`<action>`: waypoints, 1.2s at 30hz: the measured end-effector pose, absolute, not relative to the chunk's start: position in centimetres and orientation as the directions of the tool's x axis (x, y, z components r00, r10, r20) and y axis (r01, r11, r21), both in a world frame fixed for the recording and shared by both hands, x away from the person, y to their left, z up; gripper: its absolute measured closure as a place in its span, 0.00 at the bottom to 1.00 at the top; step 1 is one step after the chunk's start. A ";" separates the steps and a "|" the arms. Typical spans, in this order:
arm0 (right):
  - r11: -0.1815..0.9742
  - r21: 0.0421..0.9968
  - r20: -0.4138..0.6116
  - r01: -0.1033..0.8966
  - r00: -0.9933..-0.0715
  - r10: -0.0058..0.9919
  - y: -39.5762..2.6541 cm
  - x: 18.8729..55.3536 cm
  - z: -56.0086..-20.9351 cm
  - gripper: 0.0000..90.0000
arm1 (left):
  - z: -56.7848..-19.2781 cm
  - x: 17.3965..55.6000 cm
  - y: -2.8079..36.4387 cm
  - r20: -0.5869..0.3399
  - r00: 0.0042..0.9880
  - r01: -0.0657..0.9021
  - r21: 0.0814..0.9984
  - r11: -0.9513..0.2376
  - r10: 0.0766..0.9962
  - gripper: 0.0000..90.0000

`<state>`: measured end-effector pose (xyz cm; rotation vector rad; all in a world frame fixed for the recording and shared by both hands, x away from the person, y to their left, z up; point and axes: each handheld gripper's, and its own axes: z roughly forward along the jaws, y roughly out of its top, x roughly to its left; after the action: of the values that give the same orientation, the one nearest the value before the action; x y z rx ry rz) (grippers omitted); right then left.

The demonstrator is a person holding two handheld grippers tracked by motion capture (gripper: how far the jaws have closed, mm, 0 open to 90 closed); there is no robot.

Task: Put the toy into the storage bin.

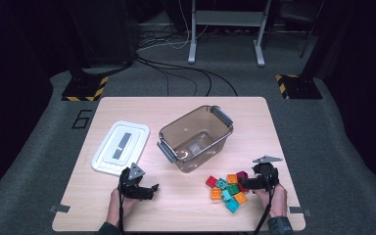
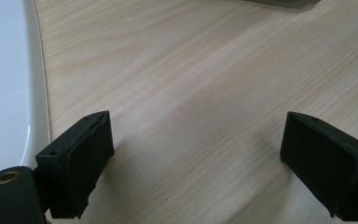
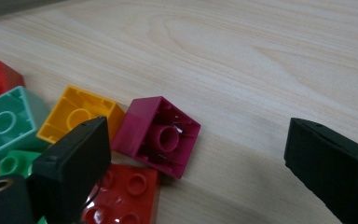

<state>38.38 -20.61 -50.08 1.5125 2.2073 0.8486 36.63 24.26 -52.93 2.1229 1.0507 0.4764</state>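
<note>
You sit at a pale wood table (image 1: 186, 205) in a dark room with a grey floor and cables behind it. A clear tub (image 1: 196, 138) stands in the middle, with nothing in it. Its white lid (image 1: 121, 147) lies flat to the left.

The blocks (image 1: 226, 188) lie in a small heap near your right hand, in front of the tub and to its right. Your right gripper (image 1: 247, 185) is at the right edge of the heap. Its jaws are wide apart and hold nothing. A dark pink block (image 3: 157, 135) lies tipped up between them, hollow side facing you, closer to one jaw.

These blocks look light, hard and smooth, so they may slip or skid if you only nudge them. Take the pink one by two flat sides facing each other, not by a corner. Squeeze straight, or it could pop out. The yellow block (image 3: 79, 114) and red block (image 3: 123, 196) touch it, so go in gently.

Your left gripper (image 1: 147, 190) waits over bare wood just in front of the lid, jaws apart and holding nothing.
</note>
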 end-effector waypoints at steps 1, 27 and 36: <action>0.264 0.633 0.051 0.728 -0.379 0.924 -20.5 38.6 -50.2 0.08 | -52.9 36.6 24.3 0.015 0.602 0.537 0.733 -0.418 0.799 0.10; 0.301 0.616 0.020 0.728 -0.397 0.917 -20.3 39.9 -50.7 0.44 | -52.9 36.5 24.2 0.010 0.605 0.537 0.733 -0.418 0.796 0.12; 0.291 0.626 0.023 0.723 -0.391 0.920 -20.4 39.6 -50.7 0.45 | -52.9 36.4 24.2 0.012 0.604 0.535 0.735 -0.417 0.797 0.12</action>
<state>39.57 -20.42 -50.71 1.4846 2.2237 0.8021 36.44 24.22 -52.90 2.1205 1.0463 0.4732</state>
